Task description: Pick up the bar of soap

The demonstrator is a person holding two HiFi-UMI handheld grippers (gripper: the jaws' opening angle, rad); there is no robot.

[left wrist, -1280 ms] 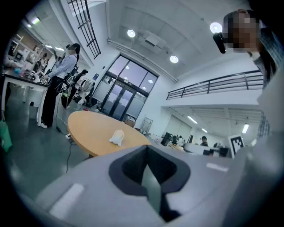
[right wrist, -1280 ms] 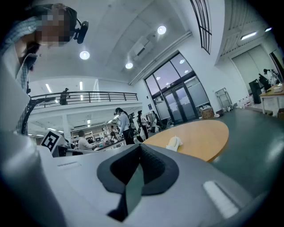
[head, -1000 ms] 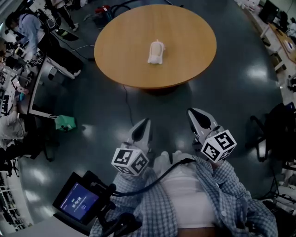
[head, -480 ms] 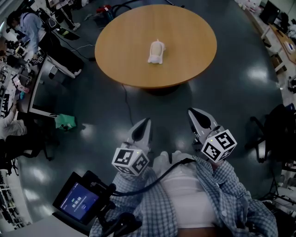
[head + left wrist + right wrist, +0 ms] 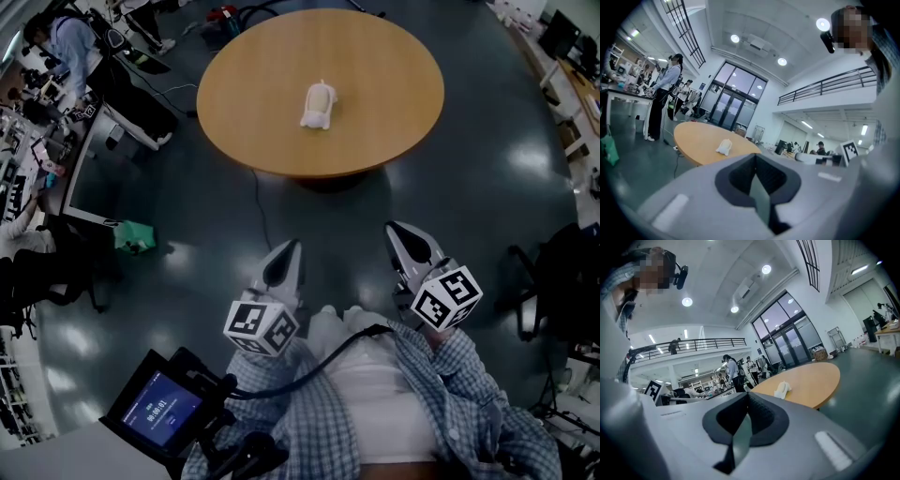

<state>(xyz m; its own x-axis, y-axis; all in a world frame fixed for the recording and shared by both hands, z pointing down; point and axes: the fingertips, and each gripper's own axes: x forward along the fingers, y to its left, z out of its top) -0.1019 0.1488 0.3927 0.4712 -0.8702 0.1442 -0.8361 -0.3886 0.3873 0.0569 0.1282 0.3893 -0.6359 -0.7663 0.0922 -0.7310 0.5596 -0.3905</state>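
Soap bar [image 5: 318,104], a pale whitish lump, lies near the middle of the round wooden desk [image 5: 384,131] in the upper centre of the head view, with nothing else on the desk top. In the left gripper view it sits left of centre, and in the right gripper view right of centre, each time far beyond the jaws. The left gripper [image 5: 289,249] is clenched with nothing between its jaws, which meet in a single seam. The right gripper [image 5: 397,232] is likewise clenched on nothing. Both are low in the frame over the dark floor [image 5: 187,281], close to the person's checked shirt [image 5: 450,394] and well apart from the desk. A lit tablet screen [image 5: 161,409] shows at the lower left.
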